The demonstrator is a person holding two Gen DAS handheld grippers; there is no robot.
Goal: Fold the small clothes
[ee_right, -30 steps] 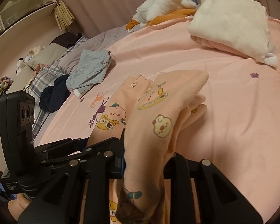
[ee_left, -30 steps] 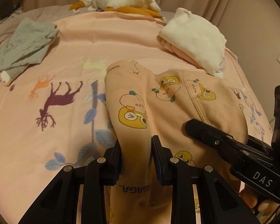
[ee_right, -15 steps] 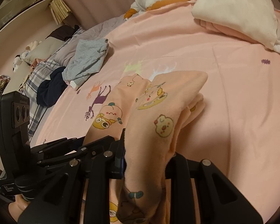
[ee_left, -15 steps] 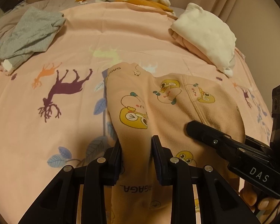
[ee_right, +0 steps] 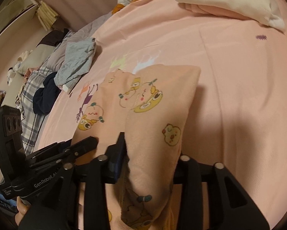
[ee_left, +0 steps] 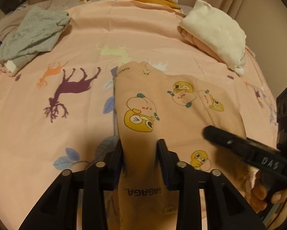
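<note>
— Left wrist view: looking forward and down along the left tool point(ee_left: 139, 153), close above the bed point(ee_left: 66, 134)?

— Yes. Right wrist view: same downward tilt, along the right tool point(ee_right: 151, 153), angled leftward. Shared: the peach garment point(ee_left: 162, 105), grey clothes point(ee_right: 76, 63), white pile point(ee_left: 216, 32).

Warm, dim indoor light is washing both views in a peach-orange tint. Fisheye distortion is bowing the pink animal-printed bedsheet point(ee_left: 86, 126) into a dome, and dark vignetting is closing the corners. Soft shadows are falling beside the peach cartoon-printed garment point(ee_right: 162, 103). The black right gripper point(ee_left: 239, 143) is showing motion blur in the left view.
</note>
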